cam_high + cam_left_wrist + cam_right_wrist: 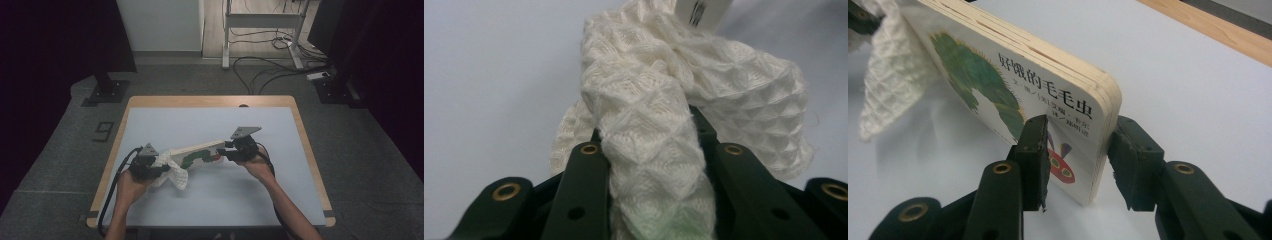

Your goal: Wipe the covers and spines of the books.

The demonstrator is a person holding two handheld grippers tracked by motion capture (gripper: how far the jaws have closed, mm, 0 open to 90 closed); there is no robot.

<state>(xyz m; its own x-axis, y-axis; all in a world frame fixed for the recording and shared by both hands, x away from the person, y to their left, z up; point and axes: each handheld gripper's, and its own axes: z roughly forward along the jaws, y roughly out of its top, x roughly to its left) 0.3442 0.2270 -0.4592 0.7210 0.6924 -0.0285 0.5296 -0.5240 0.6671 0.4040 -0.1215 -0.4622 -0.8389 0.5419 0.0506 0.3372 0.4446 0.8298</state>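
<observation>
Right hand-held gripper (1075, 160) clamped on thick caterpillar board book (1013, 75), left hand-held gripper (651, 165) pinching cream waffle-knit cloth (684, 90)

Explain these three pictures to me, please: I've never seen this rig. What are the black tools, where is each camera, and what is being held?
A person sits at a table covered in pale blue, holding a hand-held two-jaw tool in each hand; there is no robot arm. The high view looks down from above the person. The other two cameras ride on the tools and look along their black jaws. The left gripper is shut on a bunched white waffle-knit cloth, which in the high view lies against the book's left end. The right gripper is shut on the corner of a thick board book with a green caterpillar on its cover, held up on edge above the table.
</observation>
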